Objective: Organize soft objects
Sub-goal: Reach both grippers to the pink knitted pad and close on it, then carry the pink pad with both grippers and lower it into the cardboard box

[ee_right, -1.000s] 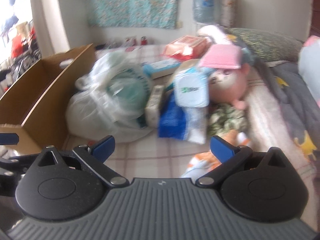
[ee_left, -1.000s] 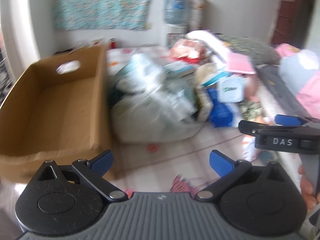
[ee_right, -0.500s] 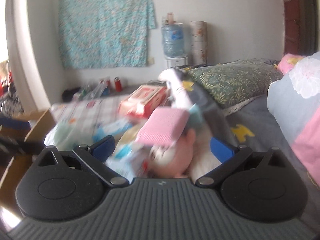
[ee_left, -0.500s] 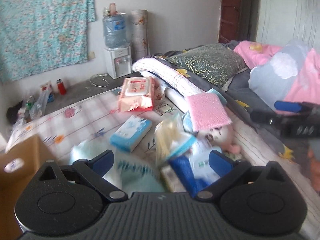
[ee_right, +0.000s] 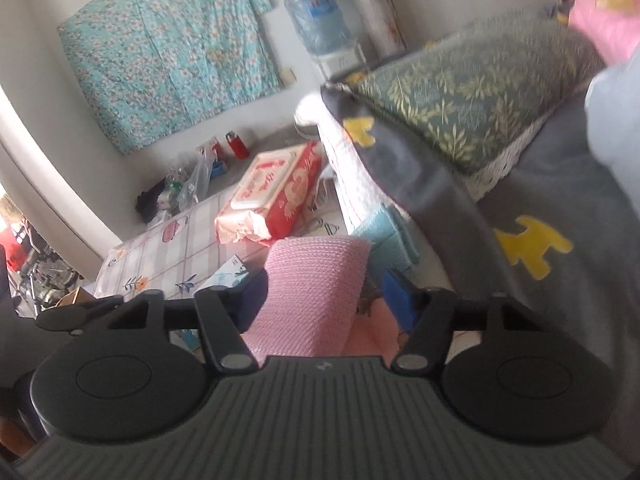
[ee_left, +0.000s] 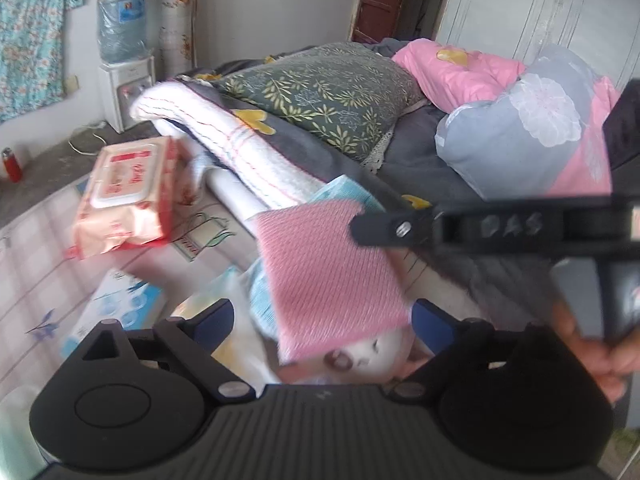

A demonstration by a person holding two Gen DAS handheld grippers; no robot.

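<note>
A folded pink knitted cloth [ee_left: 328, 276] lies on top of a plush doll [ee_left: 372, 356] on the bed. It also shows in the right wrist view [ee_right: 312, 292], between the blue pads of my right gripper [ee_right: 326, 300], whose jaws stand open around it. My left gripper [ee_left: 322, 320] is open, with the cloth and doll between its fingers. The right gripper's black body [ee_left: 500, 228] reaches in from the right in the left wrist view, above the cloth's far edge.
A red-and-white wet-wipe pack [ee_left: 128, 196] and a blue tissue box [ee_left: 116, 308] lie on the checked sheet. A rolled white blanket [ee_left: 224, 140], green leaf pillow [ee_left: 324, 92] and pink-grey pillows [ee_left: 532, 128] lie behind. A water dispenser [ee_left: 124, 48] stands by the wall.
Both grippers have swung right from the cardboard box and plastic bags, then closed in on the pink cloth. The right gripper now straddles it.
</note>
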